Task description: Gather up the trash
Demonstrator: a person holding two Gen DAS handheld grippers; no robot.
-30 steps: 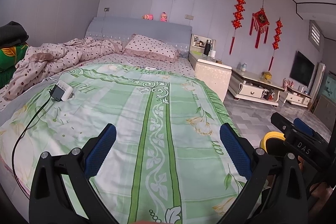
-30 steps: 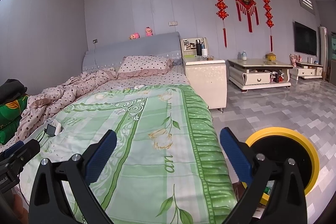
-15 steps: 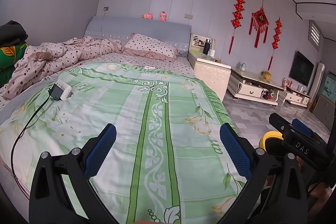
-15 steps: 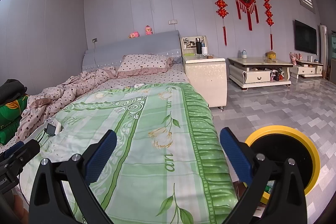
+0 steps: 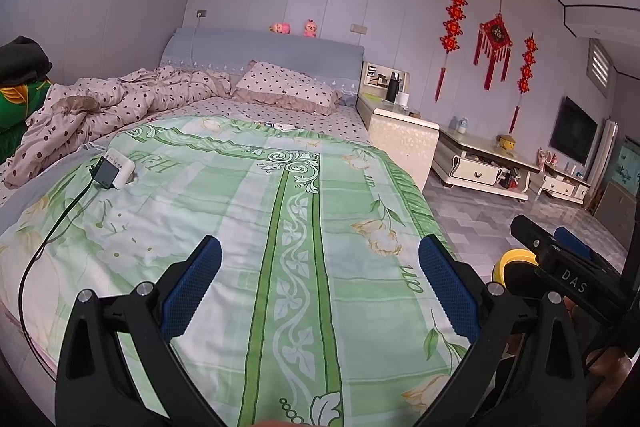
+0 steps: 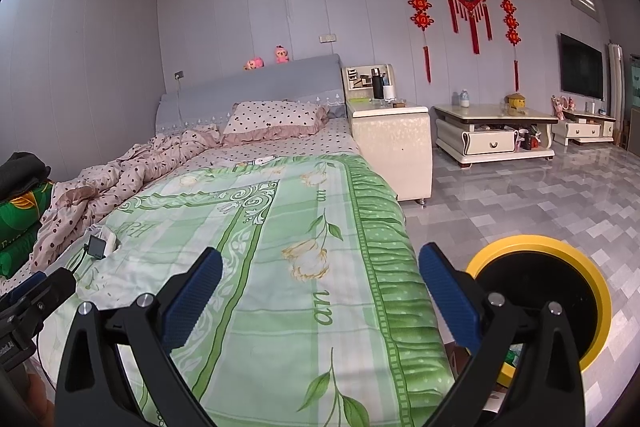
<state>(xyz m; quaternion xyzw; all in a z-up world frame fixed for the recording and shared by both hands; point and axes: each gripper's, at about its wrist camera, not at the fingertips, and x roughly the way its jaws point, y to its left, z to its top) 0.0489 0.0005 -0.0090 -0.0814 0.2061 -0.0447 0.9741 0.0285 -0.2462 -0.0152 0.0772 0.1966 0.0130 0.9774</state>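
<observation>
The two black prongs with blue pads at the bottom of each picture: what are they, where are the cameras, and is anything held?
They are handheld two-finger grippers, one per hand, each with a camera looking along its fingers. One picture shows the left gripper, the other the right gripper. Both stand open and hold nothing. Below them lies a bed with a green floral sheet; on it rests a white power strip with a black adapter plugged in. The yellow-rimmed bin stands on the floor beside the bed.
</observation>
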